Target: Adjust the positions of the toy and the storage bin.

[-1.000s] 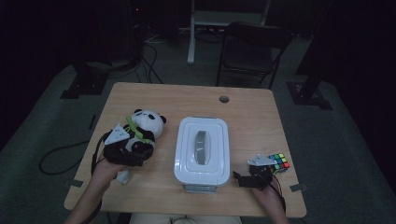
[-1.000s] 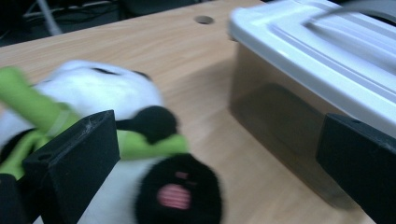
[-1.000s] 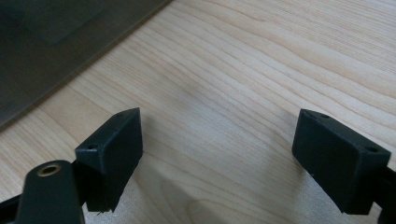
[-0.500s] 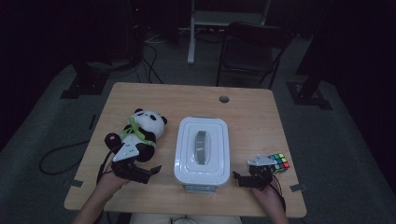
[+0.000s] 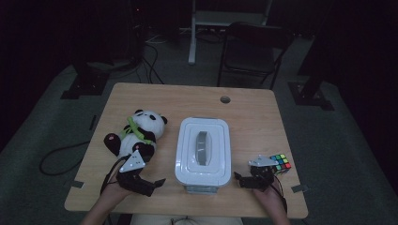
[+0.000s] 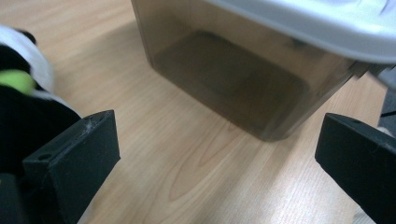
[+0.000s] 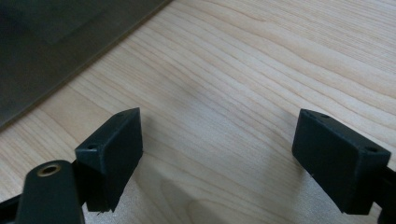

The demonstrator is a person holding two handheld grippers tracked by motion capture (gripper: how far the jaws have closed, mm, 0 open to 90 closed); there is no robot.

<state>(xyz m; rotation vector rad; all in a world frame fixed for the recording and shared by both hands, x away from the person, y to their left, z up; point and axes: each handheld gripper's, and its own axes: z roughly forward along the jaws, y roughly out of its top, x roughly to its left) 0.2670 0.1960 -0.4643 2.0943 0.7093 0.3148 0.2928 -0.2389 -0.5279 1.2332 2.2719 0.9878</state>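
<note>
Now we aim both gaping grippers, left (image 5: 149,184) and right (image 5: 242,180), at the rigid, likely light, white-lidded smoky plastic box (image 5: 203,151); grasp its lid rim near the table's front edge.

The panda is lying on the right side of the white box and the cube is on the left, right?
No, they are swapped. The high view shows the panda left of the box and the cube right.

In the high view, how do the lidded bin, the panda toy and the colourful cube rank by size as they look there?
Largest to smallest:
1. Lidded bin, clearly the biggest on the table.
2. Panda toy, about half the bin's footprint.
3. Colourful cube, by far the smallest.
All three sit at similar depth, so nearness hardly skews this.
</note>
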